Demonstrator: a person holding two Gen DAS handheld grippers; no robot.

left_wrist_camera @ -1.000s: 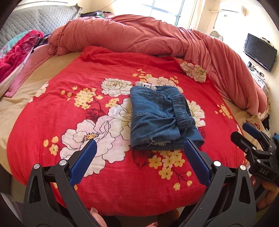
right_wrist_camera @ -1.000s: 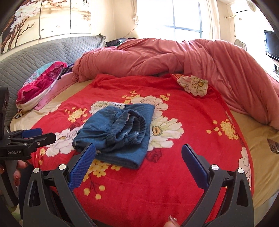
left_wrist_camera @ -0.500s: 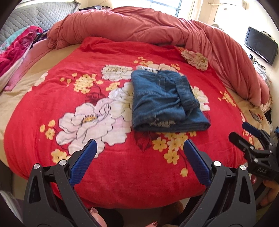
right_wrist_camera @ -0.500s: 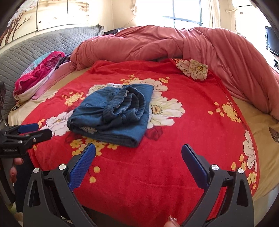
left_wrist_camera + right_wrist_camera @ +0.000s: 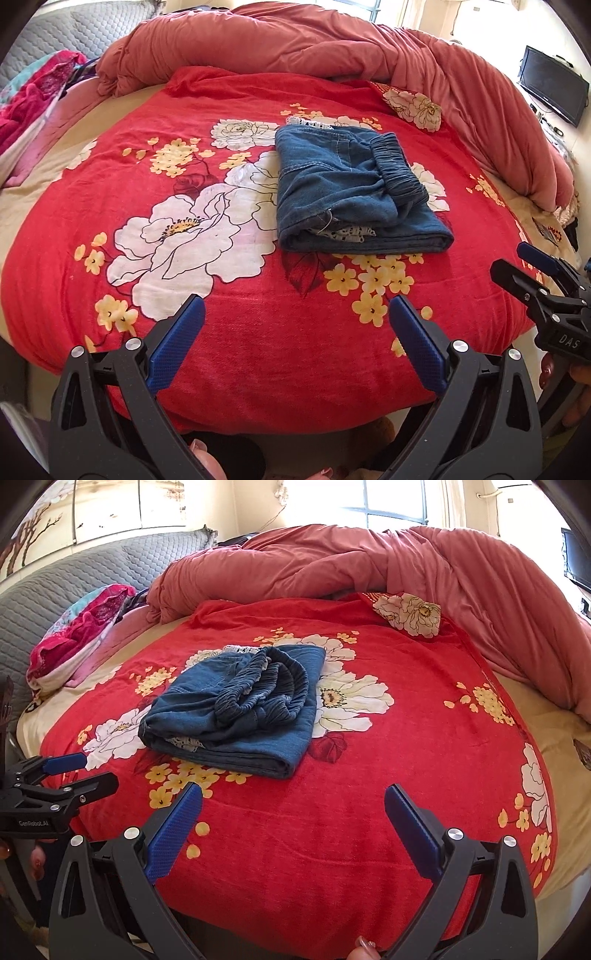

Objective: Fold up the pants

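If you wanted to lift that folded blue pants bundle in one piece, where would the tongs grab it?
Probably the thick folded edge facing the cameras on the pants, coming in low from the near side. All layers stack there, while the gathered waistband on top lies loose.

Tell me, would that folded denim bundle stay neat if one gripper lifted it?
Probably not. The folded pants are soft layered cloth, so a one-edge lift would likely let layers droop open. The bunched elastic waistband on top looks loose and might slide off.
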